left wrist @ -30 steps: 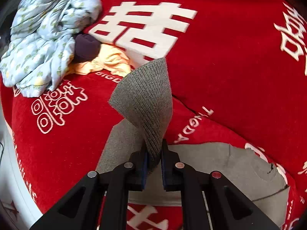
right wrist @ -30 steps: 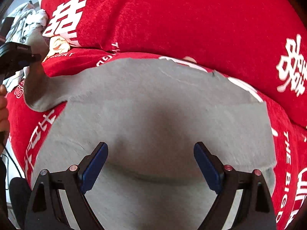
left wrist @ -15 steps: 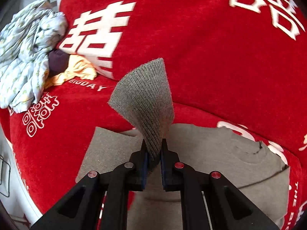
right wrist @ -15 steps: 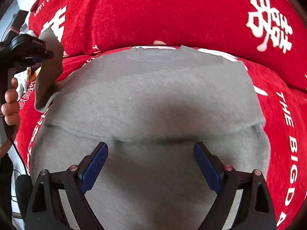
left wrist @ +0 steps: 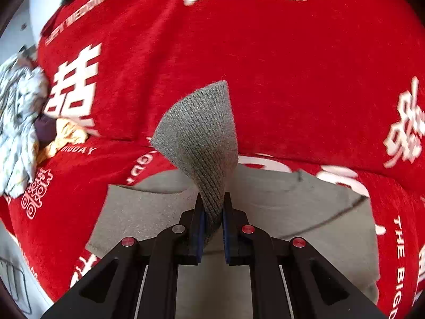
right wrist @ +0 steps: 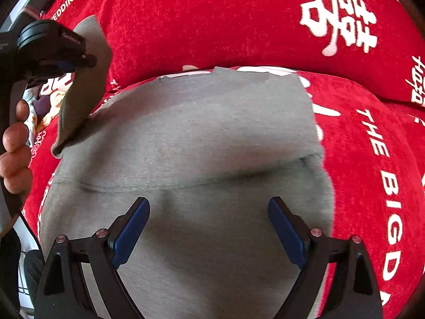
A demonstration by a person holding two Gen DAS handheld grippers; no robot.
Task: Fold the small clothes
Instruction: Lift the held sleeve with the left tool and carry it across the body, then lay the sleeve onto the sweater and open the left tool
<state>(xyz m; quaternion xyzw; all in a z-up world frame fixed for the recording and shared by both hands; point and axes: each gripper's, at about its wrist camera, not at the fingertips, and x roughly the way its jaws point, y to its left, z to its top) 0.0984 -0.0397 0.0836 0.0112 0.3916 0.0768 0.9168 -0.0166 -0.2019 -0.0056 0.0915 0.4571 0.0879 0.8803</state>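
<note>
Grey knit, a sweater (right wrist: 202,138), is lying spread flat on the red sofa cover (right wrist: 239,18), and its ribbed cuff (left wrist: 204,143) is standing straight up from between the fingers of the left claw (left wrist: 213,222), which is pinching it tight. The right claw (right wrist: 209,228) is hanging wide open just above the sweater's body, gripping nothing. Far off to the left, a pile of clothes (left wrist: 18,122) is sitting on the sofa.
</note>
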